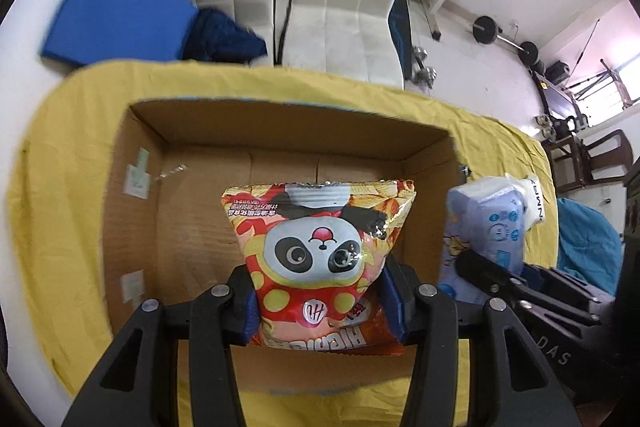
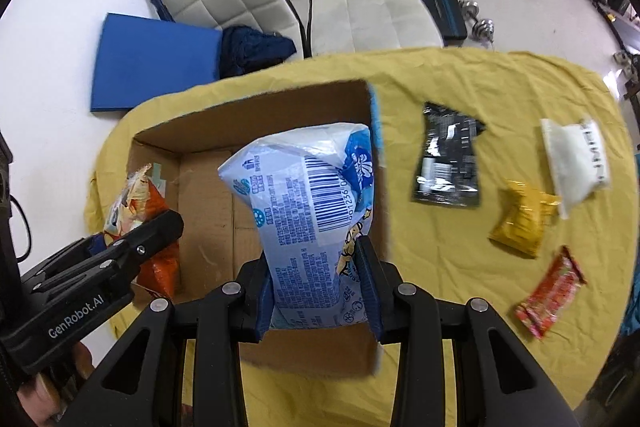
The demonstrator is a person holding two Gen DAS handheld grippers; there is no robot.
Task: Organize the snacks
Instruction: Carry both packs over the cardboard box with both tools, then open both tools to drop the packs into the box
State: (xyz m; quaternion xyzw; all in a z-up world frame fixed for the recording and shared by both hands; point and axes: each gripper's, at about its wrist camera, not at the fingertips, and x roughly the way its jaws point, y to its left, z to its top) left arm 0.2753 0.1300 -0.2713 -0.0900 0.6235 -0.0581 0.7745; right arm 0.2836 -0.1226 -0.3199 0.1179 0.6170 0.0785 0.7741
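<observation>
over cardboard box [image 1: 280, 131], snacks between tongs

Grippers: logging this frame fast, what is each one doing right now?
Left gripper: shut on the panda snack bag, over the cardboard box.
Right gripper: shut on the blue-white bag.

"GenRobot.AI" on the left gripper [image 2: 138, 247] (white letters), "DAS" on the right gripper [image 1: 486, 273]
</observation>
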